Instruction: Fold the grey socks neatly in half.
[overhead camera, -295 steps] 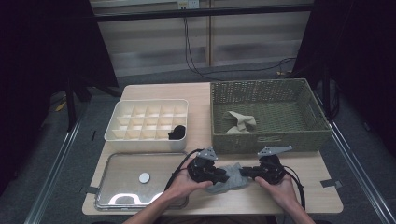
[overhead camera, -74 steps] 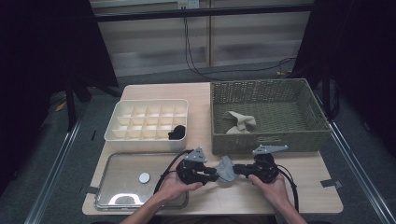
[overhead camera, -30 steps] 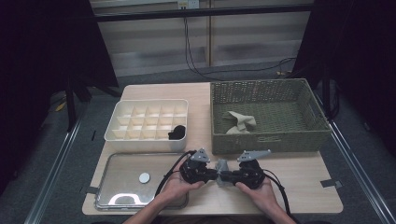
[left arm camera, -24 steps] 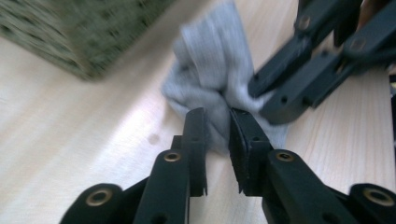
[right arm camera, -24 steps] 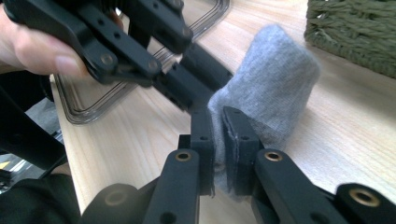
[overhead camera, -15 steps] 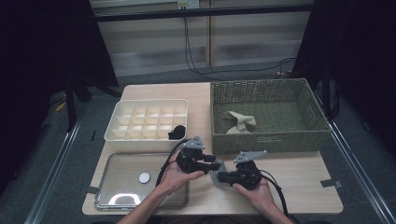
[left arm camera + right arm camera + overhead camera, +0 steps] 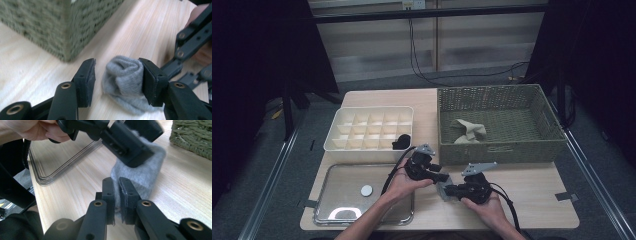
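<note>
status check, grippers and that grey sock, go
Right gripper shut on grey sock. Left gripper jaws just been opening, sock rolled between them, one pad touching. Wicker basket close beside; table ahead bare.

Both forearms come in over the near edge of the worktop [image 7: 532, 200], meeting close together in front of the woven basket [image 7: 499, 150]. The left tongs [image 7: 443, 176], nearer the basket, have just been opening, their jaws parted with one pad against the grey sock [image 7: 123, 77]. The right tongs [image 7: 447, 192], just behind, are pinched tight on the sock's edge, hand cupped beneath.
</note>
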Available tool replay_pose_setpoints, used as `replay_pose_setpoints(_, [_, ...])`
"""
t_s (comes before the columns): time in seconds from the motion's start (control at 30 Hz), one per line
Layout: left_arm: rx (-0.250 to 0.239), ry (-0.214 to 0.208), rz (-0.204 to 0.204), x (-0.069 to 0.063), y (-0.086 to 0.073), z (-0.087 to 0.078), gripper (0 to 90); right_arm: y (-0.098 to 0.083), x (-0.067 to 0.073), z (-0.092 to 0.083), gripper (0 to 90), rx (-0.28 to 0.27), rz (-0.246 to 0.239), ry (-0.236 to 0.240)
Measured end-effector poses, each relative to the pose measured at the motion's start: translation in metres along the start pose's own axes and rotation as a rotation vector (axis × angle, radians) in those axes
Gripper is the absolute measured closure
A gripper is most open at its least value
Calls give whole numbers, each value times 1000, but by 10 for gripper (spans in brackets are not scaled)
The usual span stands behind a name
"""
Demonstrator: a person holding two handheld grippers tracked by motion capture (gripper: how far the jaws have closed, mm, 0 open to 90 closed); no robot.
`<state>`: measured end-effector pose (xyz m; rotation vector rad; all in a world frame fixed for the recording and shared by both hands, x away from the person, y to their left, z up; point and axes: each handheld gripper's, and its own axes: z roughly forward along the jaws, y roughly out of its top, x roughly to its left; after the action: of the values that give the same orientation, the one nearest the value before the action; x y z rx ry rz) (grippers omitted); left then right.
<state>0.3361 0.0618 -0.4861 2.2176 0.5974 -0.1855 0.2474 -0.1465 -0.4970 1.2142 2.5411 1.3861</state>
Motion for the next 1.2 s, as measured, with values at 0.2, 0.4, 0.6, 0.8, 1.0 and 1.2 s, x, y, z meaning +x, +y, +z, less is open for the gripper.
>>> replay_pose_setpoints(0.2, [9, -49, -6, 3, -9, 0, 523, 0, 1, 0, 830, 7, -18, -5])
replay_pose_setpoints(0.4, [39, -59, 11, 1, -11, -1, 538, 0, 2, -3, 821, 16, -41, -22])
replay_pose_setpoints(0.6, [47, -63, 15, -2, -14, -2, 535, -2, 4, -5, 809, 16, -50, -42])
replay_pose_setpoints(0.8, [62, -106, -8, 0, -17, -2, 532, -5, 6, -6, 810, 13, -55, -42])
replay_pose_setpoints(1.0, [82, -132, -20, 1, -19, -3, 534, -5, 6, -6, 810, 14, -60, -39])
replay_pose_setpoints(1.2, [99, -162, -16, -1, -20, -4, 594, -5, 5, -5, 812, 16, -69, -34])
